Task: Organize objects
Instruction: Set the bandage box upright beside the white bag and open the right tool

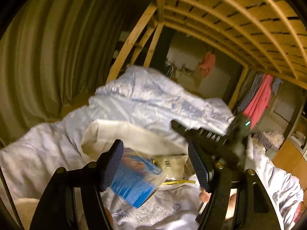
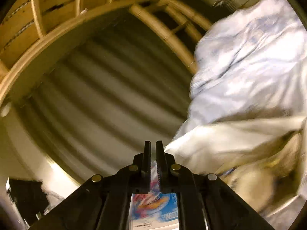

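Nearest the lens, left gripper (image 1: 155, 145) with jaws spread to full width and clasping nothing; blue packet (image 1: 134, 184) blurred, just beside the inner face of its left-hand finger, over the mouth of the cream bag (image 1: 119, 132), apparently loose rather than held. Deeper in the bag, barcoded packets (image 1: 172, 163) lying flat, one with a yellow edge. Right gripper (image 1: 178, 127) reaching in from the right above the bag's far rim, partly masked by the left gripper's own finger; from its own wrist camera, right gripper (image 2: 153, 145) clenched to a narrow slit, with a printed pack (image 2: 153, 205) visible low between its arms, probably the same blue packet; pinched or merely lying beyond, impossible to tell. Step in hand, as judged: gathering loose packets into the bag, with this one at or just over the opening. Next move, as judged: settling the packet fully inside, then holding the soft rim open for further items; slack cloth likely to fold shut and block entry. Around: rumpled duvet (image 1: 144, 99) heaped behind and crowding the bag, curtain (image 1: 48, 48) to the left, slatted bunk frame (image 1: 230, 19) close overhead limiting lift, pink garments (image 1: 259, 99) hanging well apart at right.
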